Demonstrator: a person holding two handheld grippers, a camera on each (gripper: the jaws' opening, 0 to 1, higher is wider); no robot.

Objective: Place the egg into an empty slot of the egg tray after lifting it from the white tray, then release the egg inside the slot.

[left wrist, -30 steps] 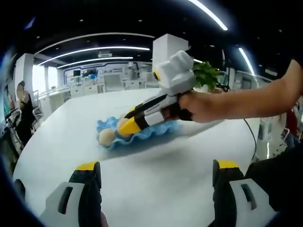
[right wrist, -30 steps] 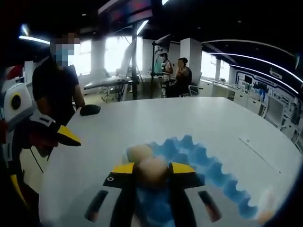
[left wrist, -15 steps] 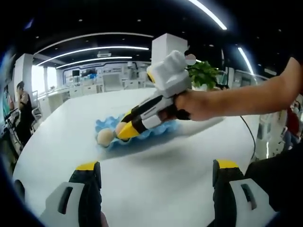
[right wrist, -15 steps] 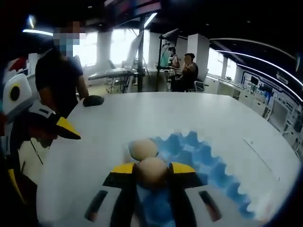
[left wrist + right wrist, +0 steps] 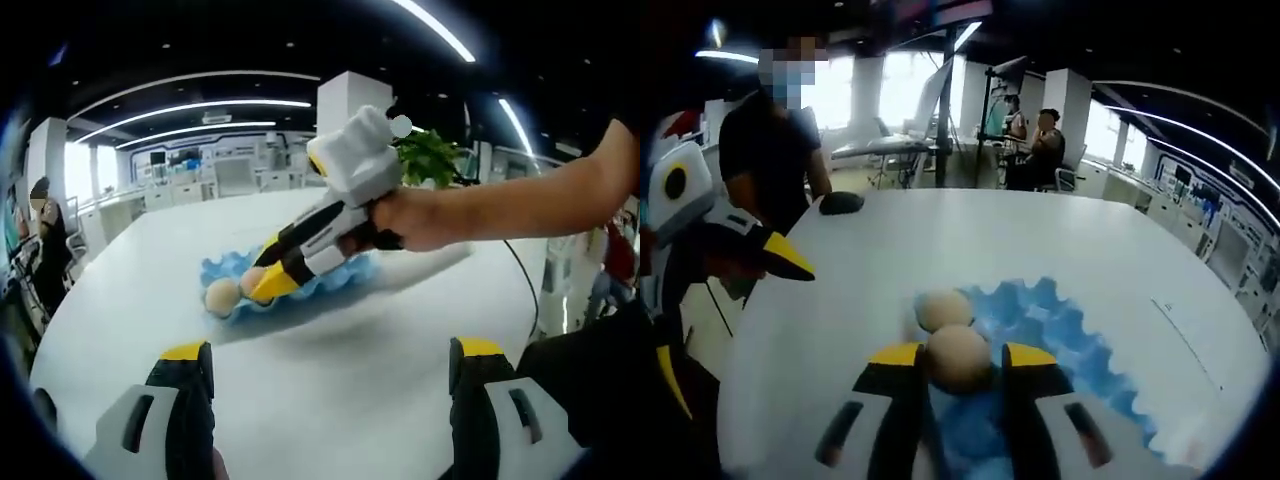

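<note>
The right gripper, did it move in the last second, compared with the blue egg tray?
Yes. The right gripper slid toward the resting egg at the blue egg tray end.

Bright windows (image 5: 895,105), curved ceiling light strips (image 5: 190,105), a white pillar (image 5: 345,95), a potted plant (image 5: 432,158)

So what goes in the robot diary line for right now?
right gripper: shut on egg | over blue egg tray | left gripper: open, idle

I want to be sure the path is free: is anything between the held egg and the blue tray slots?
Nothing visible blocks it. The right tongs hold the egg just above the blue tray. One other egg already sits in a slot at the tray's corner, beyond the held one.
</note>
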